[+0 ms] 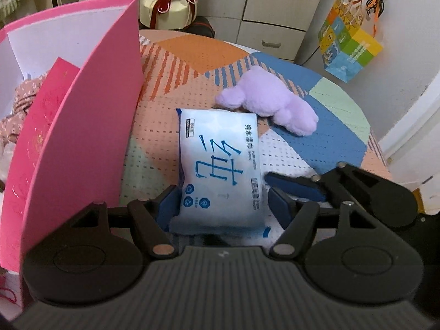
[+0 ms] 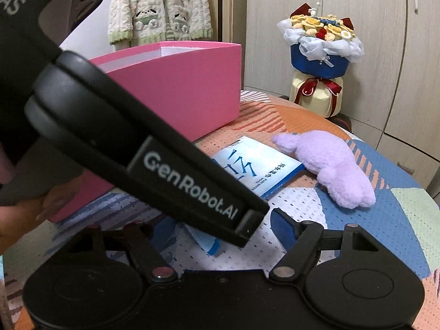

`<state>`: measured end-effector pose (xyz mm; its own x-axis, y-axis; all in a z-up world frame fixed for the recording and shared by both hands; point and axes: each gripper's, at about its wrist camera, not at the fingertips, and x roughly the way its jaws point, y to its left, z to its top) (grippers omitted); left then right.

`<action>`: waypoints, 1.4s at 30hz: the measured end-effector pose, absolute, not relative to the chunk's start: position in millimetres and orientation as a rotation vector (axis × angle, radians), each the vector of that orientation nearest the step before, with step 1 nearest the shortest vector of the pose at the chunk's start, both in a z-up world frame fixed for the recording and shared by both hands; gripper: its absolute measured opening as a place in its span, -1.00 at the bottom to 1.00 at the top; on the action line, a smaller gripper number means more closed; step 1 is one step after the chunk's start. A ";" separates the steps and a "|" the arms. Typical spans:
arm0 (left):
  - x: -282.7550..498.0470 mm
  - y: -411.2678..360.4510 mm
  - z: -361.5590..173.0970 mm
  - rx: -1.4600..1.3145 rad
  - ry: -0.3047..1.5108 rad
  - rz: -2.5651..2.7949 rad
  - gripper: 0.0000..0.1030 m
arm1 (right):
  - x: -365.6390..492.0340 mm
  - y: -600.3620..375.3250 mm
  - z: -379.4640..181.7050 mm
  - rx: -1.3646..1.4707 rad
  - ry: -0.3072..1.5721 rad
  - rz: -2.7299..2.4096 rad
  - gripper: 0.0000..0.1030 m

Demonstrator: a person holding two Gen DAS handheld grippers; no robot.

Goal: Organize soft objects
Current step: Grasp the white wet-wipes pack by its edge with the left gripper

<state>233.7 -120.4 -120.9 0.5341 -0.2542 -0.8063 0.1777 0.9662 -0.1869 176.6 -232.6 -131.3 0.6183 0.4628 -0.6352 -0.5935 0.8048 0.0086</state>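
Observation:
A white and blue pack of wet wipes [image 1: 218,165] lies flat on the patterned tablecloth. My left gripper [image 1: 222,209] is open with its blue fingers on either side of the pack's near end. A purple plush toy [image 1: 271,100] lies just beyond the pack. The pink box [image 1: 90,126] stands at the left, with patterned cloth inside. In the right wrist view the left gripper's black body [image 2: 154,159] crosses in front and hides part of the pack [image 2: 261,169]. My right gripper [image 2: 225,228] is open and empty, near the pack; the plush toy [image 2: 332,165] lies to its right.
A bouquet in blue wrap [image 2: 319,55] stands at the table's far edge. A colourful paper bag [image 1: 349,41] hangs on the wall at the right. Cupboards stand behind the round table [image 1: 343,126]. A knitted garment [image 2: 159,8] hangs behind the pink box [image 2: 178,88].

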 end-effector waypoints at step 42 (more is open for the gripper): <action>169.3 -121.9 -115.7 -0.014 0.930 -0.413 0.01 | 115.3 -233.6 -125.8 -0.126 0.622 0.514 -0.12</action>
